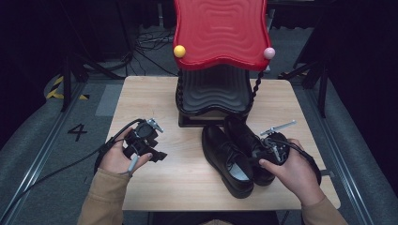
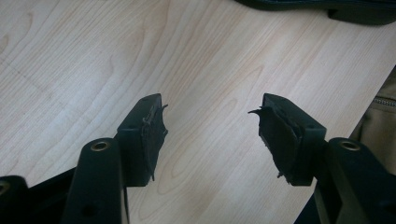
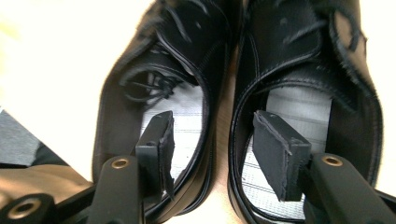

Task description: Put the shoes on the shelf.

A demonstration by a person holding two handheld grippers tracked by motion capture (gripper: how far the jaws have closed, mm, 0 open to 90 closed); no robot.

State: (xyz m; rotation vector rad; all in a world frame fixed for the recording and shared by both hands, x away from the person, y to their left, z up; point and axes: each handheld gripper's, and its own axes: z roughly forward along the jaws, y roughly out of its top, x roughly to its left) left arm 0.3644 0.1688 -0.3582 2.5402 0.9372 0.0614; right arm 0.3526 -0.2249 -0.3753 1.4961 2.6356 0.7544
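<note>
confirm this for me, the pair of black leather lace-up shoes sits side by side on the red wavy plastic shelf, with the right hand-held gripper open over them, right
Not quite. The pair of black leather lace-up shoes sits side by side on the light wooden table, not on the red wavy plastic shelf, as the high view shows. The right hand-held gripper is indeed open over them.

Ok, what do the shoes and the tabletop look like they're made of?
Black shoes: probably smooth leather or a leather look-alike, with a dull sheen, stitched seams, laces and a pale striped fabric insole. Table: light wood or wood-look laminate, matte, with visible grain lines.
</note>
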